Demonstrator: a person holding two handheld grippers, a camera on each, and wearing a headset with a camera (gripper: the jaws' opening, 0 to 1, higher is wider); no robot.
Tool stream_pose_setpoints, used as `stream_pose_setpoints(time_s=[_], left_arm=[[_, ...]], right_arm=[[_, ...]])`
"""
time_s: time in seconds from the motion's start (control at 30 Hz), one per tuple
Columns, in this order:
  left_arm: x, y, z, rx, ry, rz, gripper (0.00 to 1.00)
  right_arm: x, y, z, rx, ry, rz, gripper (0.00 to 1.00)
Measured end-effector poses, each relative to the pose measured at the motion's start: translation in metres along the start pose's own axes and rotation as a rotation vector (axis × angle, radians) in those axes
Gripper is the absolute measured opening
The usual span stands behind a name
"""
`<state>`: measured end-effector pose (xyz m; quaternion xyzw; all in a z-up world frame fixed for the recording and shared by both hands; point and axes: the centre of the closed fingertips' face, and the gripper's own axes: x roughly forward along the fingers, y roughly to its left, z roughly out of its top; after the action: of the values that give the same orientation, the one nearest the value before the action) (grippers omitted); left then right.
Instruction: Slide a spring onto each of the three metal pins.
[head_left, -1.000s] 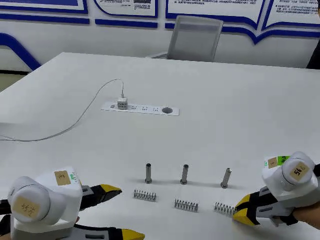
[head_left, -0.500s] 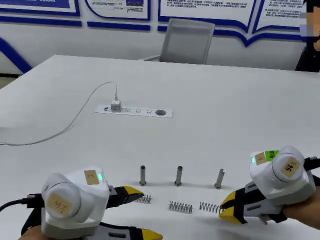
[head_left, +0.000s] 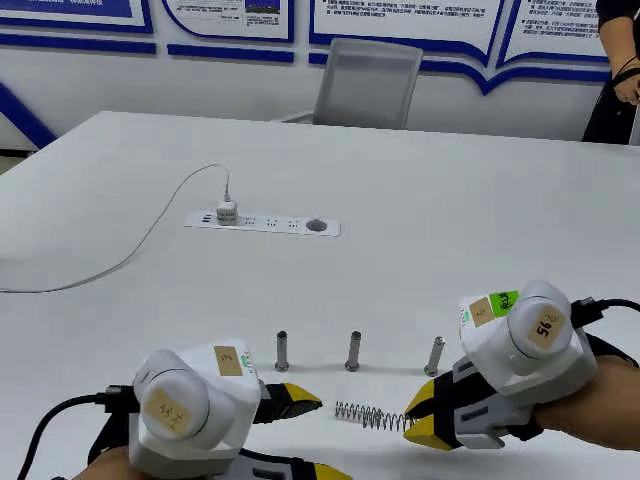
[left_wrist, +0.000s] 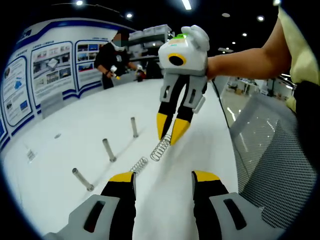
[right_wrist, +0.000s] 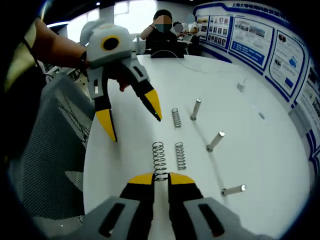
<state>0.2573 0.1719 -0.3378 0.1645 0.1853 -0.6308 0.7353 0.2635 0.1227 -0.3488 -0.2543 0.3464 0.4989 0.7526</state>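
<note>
In the head view, the right gripper (head_left: 418, 415) is pinching one end of a spring (head_left: 365, 415), just in front of the three metal pins (head_left: 353, 351). The pins stand up bare, so I think this is the first spring. The left gripper (head_left: 325, 438) is low and open, holding nothing.

In the left gripper view, the right gripper (left_wrist: 169, 137) points down with the spring (left_wrist: 161, 148) at its tips, and a second spring (left_wrist: 139, 164) lies near the left gripper's own open jaws.

In the right gripper view, its jaws are shut on the spring (right_wrist: 159, 160). Next I would lift it, line its open end up with a pin top and slide it down.
</note>
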Motion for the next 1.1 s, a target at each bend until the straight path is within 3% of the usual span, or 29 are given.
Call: stream_pose_setpoints(time_s=[0.5,0.83,1.1], left_arm=[[0.005,-0.004,0.0,0.049,0.01,-0.013,0.31],[0.007,-0.006,-0.005,0.126,0.03,-0.004,0.12],[0.007,-0.006,-0.007,0.13,0.04,-0.003,0.11]], right_arm=[[0.009,0.021,0.017,-0.083,0.016,0.078,0.11],[0.009,0.028,0.021,-0.1,0.027,0.103,0.11],[0.002,0.03,0.031,-0.107,0.015,0.108,0.11]])
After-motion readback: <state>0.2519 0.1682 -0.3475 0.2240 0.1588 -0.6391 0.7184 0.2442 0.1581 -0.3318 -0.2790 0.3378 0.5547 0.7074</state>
